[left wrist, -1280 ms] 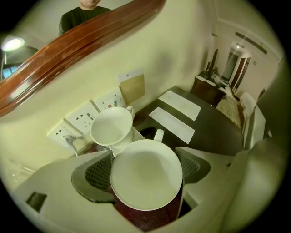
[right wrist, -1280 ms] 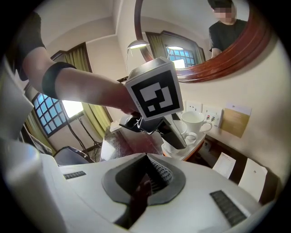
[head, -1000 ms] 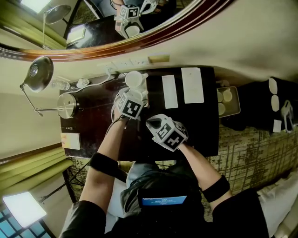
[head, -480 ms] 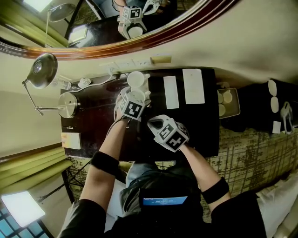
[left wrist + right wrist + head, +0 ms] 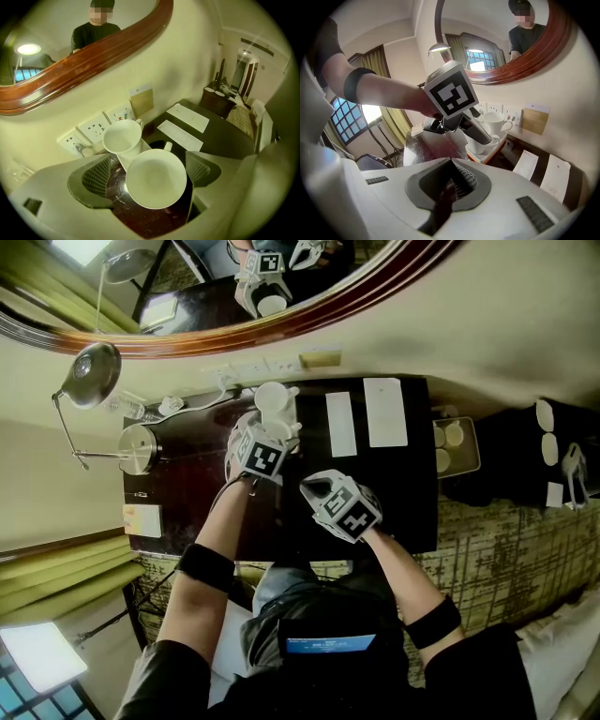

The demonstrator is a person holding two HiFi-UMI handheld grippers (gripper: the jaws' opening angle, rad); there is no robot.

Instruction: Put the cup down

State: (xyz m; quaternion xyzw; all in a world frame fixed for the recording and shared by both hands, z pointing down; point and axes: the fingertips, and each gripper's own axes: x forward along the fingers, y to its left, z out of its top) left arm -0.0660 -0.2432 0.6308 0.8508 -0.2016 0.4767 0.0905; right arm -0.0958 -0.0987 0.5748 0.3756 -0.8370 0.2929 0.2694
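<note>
A white cup [image 5: 156, 178] stands upright between the pads of my left gripper [image 5: 147, 172], whose jaws have just been opening. Dark gaps show beside the cup and the pads stand off it. In the right gripper view this cup [image 5: 480, 144] rests on a white tray [image 5: 492, 153] with an orange edge, beside a second white cup [image 5: 497, 122]. In the head view my left gripper [image 5: 269, 430] reaches to the tray, just short of the second cup [image 5: 270, 399]. My right gripper [image 5: 311, 487] hovers shut and empty over the dark desk [image 5: 206, 493], its tips [image 5: 451, 159] pressed together.
Two paper cards [image 5: 340, 425] [image 5: 385, 412] lie right of the tray. A metal pot [image 5: 139, 451], a desk lamp [image 5: 89, 376] and a notepad [image 5: 141, 521] stand at the desk's left. Wall sockets [image 5: 96, 129] and a wood-framed mirror [image 5: 93, 56] are behind the cups.
Both hands stay in place. The head view has shifted slightly.
</note>
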